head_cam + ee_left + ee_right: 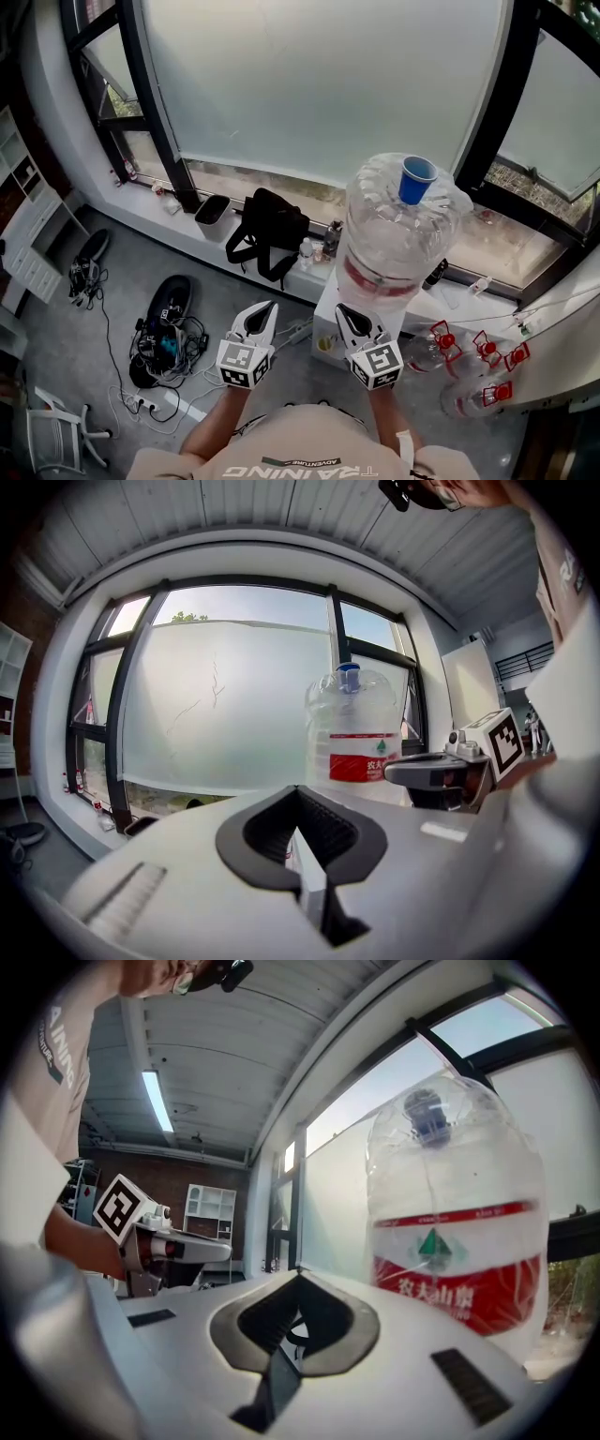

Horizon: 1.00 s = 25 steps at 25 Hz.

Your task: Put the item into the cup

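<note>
A blue cup [416, 178] stands upright on top of a big clear water jug [394, 246] with a red label, in front of the window. The same blue cup [349, 675] and jug [353, 733] show in the left gripper view, and the cup [429, 1115] and jug [457, 1232] in the right gripper view. My left gripper [261, 313] and right gripper [349, 317] are held side by side close to my body, below the jug. Both the left gripper [298, 791] and right gripper [298, 1275] have their jaws together with nothing between them. I see no loose item.
A black bag [268, 231] and a dark tray [213, 209] lie on the window sill [197, 239]. Shoes and tangled cables [167, 339] lie on the floor at left, with a white chair [58, 436] nearby. Empty jugs with red handles [473, 361] lie at right.
</note>
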{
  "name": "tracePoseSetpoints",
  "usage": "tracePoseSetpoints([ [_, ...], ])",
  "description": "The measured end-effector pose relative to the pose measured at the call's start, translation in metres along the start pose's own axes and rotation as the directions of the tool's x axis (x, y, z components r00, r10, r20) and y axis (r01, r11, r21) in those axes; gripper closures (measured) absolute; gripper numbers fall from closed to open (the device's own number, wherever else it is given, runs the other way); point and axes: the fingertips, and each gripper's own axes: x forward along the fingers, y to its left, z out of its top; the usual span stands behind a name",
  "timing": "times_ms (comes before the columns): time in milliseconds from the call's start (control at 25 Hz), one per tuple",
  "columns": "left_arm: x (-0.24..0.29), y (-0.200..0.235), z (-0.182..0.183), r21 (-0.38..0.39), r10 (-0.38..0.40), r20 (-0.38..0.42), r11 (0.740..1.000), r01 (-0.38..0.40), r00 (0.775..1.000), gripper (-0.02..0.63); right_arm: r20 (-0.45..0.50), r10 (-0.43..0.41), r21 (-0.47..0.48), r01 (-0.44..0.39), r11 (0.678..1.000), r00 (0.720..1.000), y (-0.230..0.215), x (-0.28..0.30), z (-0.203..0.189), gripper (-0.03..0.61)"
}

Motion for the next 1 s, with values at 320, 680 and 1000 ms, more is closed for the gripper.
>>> tracePoseSetpoints([
  [320,0.0,0.003,0.009,0.001,0.002,0.009,1.0,-0.002,1.0,0.606,-0.003,0.022,-0.001,-0.022,1.0,1.0,0.008,0.001,0.006,0.566],
  [680,0.002,-0.008,0.003,-0.011,-0.019,-0.001,1.0,0.019,1.0,0.606,-0.001,0.005,-0.008,-0.005,1.0,1.0,0.0,-0.006,0.008,0.568],
  [1000,-0.004,-0.011,0.003,-0.008,-0.018,0.001,1.0,0.018,1.0,0.606,-0.011,0.015,-0.007,-0.015,1.0,1.0,0.006,-0.011,0.003,0.568],
])
